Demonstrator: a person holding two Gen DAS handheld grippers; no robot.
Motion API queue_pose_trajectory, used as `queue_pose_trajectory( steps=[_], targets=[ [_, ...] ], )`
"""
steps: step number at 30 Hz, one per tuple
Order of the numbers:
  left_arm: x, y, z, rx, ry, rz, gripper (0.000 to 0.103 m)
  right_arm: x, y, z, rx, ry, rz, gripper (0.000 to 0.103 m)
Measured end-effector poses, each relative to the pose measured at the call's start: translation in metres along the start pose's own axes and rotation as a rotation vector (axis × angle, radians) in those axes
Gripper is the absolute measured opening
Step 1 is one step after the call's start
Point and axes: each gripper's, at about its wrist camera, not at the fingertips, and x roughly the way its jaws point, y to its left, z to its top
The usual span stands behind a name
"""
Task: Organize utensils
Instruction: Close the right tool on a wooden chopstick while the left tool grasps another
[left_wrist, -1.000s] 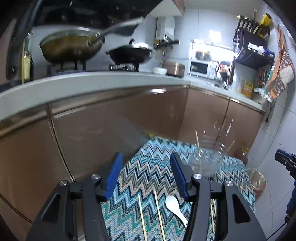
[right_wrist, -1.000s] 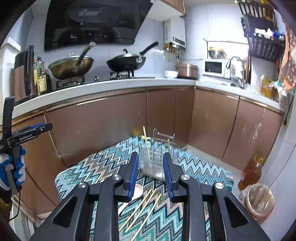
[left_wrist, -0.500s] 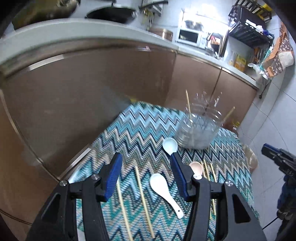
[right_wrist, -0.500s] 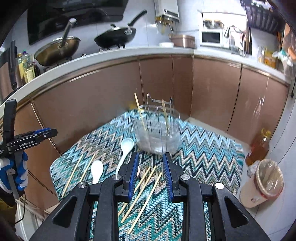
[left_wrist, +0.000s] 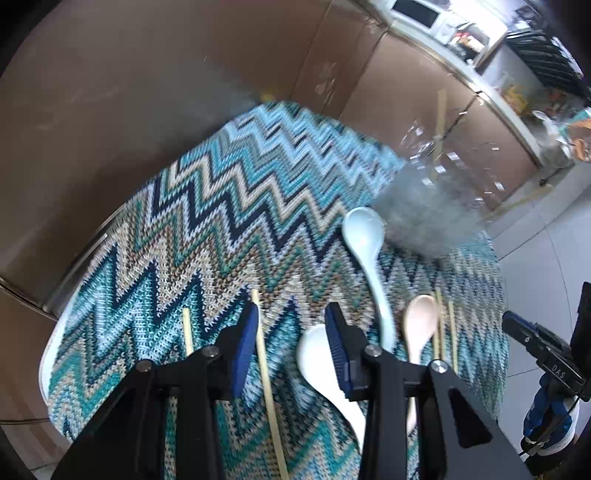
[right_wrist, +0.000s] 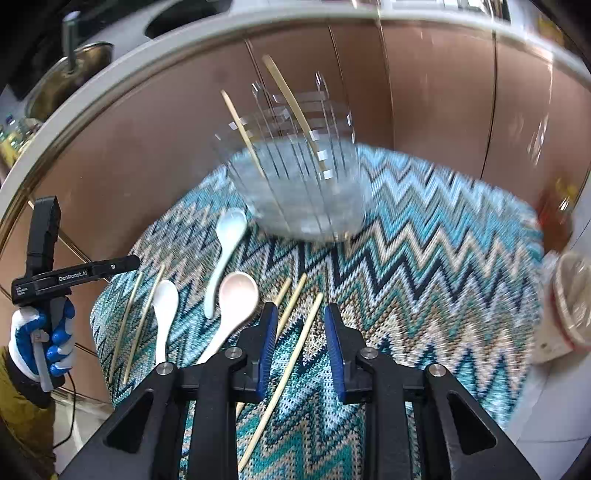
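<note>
A clear holder (right_wrist: 306, 192) with two chopsticks standing in it sits at the far side of a zigzag-patterned table (right_wrist: 424, 258); it also shows blurred in the left wrist view (left_wrist: 432, 214). Three spoons lie on the cloth: pale blue (right_wrist: 227, 251), pink (right_wrist: 234, 302), white (right_wrist: 162, 314). Loose chopsticks (right_wrist: 288, 369) lie among them. My right gripper (right_wrist: 300, 345) is open above a chopstick. My left gripper (left_wrist: 291, 345) is open over a chopstick (left_wrist: 267, 387), beside the white spoon (left_wrist: 325, 373).
Brown kitchen cabinets (right_wrist: 424, 92) curve behind the table under a counter. A bin (right_wrist: 569, 306) stands on the floor at the right. The gloved hand holding the left gripper (right_wrist: 44, 332) shows at the table's left edge.
Both grippers have tilted down and moved closer to the table. The utensils now fill the views. Both stay open and empty.
</note>
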Motion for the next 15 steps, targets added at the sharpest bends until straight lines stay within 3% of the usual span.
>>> queue_pose_trajectory(
  steps=[6, 15],
  targets=[
    [0.024, 0.008, 0.009, -0.026, 0.068, 0.011, 0.026, 0.057, -0.017, 0.009, 0.075, 0.149, 0.057, 0.017],
    [0.048, 0.006, 0.017, -0.014, 0.140, 0.049, 0.018, 0.087, -0.017, 0.016, 0.074, 0.236, 0.016, 0.016]
  ],
)
